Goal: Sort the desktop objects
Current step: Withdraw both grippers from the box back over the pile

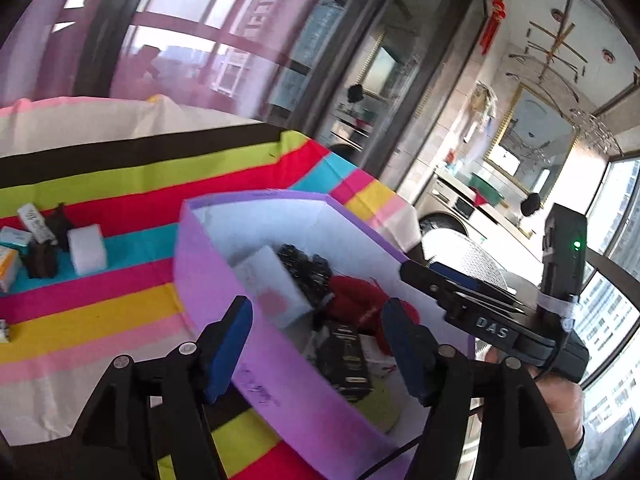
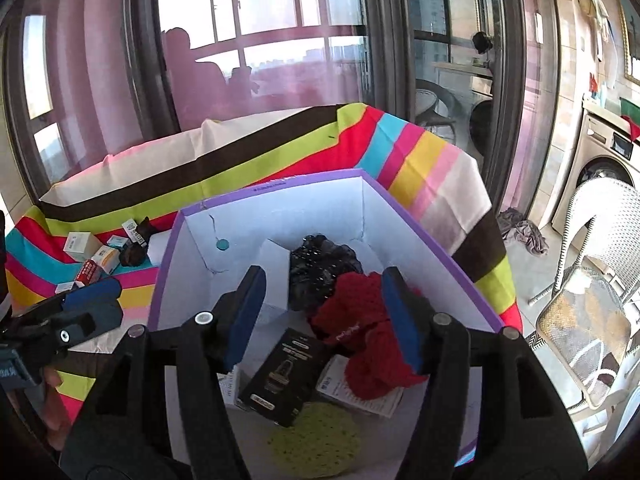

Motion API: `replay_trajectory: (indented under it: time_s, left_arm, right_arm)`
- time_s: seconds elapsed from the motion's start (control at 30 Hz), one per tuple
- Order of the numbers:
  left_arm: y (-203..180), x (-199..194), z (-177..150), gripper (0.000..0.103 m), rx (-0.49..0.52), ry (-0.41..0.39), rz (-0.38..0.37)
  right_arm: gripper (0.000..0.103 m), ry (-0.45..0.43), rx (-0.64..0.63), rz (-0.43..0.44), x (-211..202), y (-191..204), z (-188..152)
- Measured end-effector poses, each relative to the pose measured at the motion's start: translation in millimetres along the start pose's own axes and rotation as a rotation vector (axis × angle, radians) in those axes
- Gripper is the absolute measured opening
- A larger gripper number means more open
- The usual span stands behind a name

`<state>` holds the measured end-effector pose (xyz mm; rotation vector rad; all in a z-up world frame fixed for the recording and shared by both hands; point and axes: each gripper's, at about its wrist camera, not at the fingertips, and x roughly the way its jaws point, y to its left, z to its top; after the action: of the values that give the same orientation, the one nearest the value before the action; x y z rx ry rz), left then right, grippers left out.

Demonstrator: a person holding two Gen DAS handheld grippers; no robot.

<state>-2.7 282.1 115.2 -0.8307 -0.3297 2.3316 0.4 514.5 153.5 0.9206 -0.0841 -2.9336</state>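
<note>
Purple box (image 2: pixel 280 216), white inside, is seen just ahead of and below both claws, on striped cloth (image 2: pixel 248 160). Inside: red knit item (image 2: pixel 360 320) betw. right gripper (image 2: pixel 324 316) pads, lower down; black carton (image 2: pixel 284 376) below it; white block (image 2: pixel 276 276) and black beaded thing (image 2: pixel 320 264) beyond. Right jaws are held apart, nothing pinched. Left gripper (image 1: pixel 316 344) likewise apart, empty, straddling box's near wall. Small boxes (image 1: pixel 24 248) and white sponge (image 1: pixel 88 250) are seen well to its left on cloth.
</note>
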Motion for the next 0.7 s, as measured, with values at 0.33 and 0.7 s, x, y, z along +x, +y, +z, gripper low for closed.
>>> replay_trajectory:
  time_s: [0.33,0.7]
  left_arm:
    - [73.8,-46.0,-4.7,0.075,-0.063,-0.108,0.216]
    - [170.1,-99.9,-28.7,0.081,-0.159,-0.177,0.529]
  right_arm:
    - [0.078,-0.032,-0.066,0.099,-1.1,52.1,10.6]
    - [0.085,-0.073,-0.153,0.226,-5.2,123.1,16.3]
